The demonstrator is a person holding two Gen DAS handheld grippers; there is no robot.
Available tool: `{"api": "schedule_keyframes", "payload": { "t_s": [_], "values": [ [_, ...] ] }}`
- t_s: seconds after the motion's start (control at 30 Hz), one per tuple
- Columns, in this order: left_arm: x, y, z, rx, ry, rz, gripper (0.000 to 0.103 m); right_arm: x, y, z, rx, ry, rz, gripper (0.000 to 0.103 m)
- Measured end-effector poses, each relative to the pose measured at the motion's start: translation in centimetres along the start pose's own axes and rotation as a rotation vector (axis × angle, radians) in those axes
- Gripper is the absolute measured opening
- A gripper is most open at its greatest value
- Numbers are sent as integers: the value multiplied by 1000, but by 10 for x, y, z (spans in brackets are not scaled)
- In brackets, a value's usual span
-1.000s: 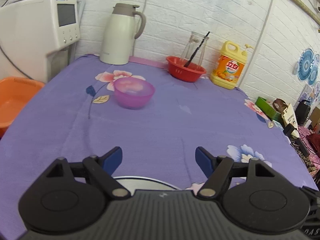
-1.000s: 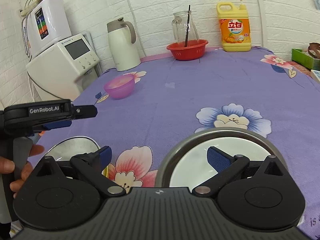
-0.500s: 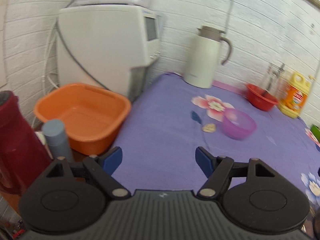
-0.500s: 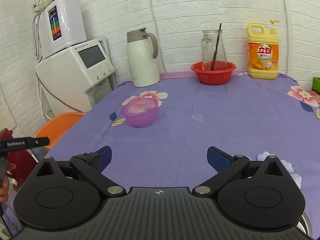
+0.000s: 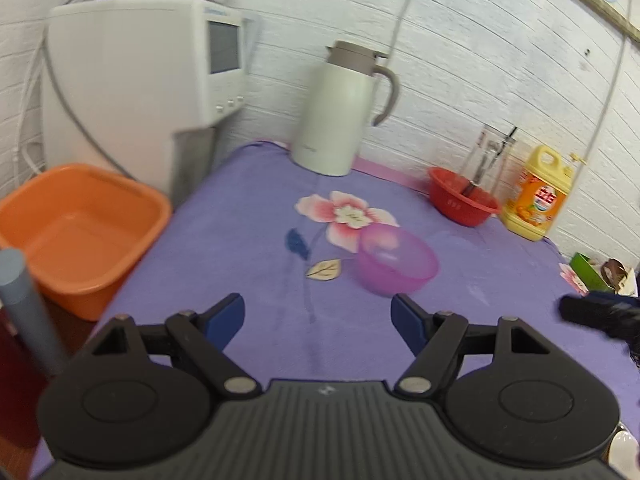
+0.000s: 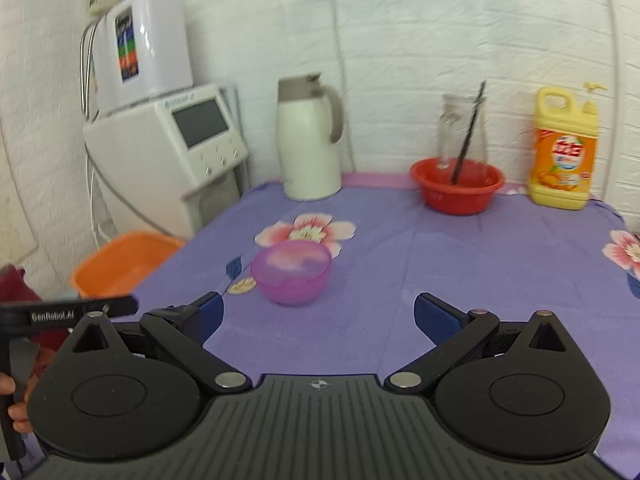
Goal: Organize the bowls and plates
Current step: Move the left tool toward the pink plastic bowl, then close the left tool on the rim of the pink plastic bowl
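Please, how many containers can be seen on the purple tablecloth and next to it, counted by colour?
Purple: 1, the purple bowl
Red: 1, the red basin
Orange: 1, the orange tub beside the table
White: 1, the white thermos jug
Clear: 1, the glass jar standing in the red basin
Yellow: 1, the yellow detergent bottle
Total: 6

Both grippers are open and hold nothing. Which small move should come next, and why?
Probably ease the right gripper forward toward the purple bowl. It sits alone on the purple cloth just ahead of the open jaws. The left gripper is also empty.
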State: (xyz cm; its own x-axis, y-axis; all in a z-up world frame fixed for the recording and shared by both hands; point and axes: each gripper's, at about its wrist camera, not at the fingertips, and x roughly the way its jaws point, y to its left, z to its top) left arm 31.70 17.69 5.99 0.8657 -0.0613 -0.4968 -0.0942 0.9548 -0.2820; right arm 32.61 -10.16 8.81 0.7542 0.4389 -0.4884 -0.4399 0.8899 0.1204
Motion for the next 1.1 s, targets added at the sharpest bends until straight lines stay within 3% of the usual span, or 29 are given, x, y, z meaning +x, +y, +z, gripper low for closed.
{"api": "schedule_keyframes", "payload": {
  "t_s": [0.13,0.27,0.43,0.87,1.1],
  "values": [
    [38,-15,13,-4,32,-8,74,51,6,5,-58,84,16,103],
    [81,-14,22,-28,96,20,74,118,5,3,-104,208,-42,103],
    [108,-7,28,-34,103,40,74,169,0,-12,-109,322,-28,103],
    [153,-15,37,60,101,-9,74,183,-7,-16,-211,187,102,103],
    [177,-24,45,118,20,-52,74,200,-5,-5,-236,200,138,103]
  ]
}}
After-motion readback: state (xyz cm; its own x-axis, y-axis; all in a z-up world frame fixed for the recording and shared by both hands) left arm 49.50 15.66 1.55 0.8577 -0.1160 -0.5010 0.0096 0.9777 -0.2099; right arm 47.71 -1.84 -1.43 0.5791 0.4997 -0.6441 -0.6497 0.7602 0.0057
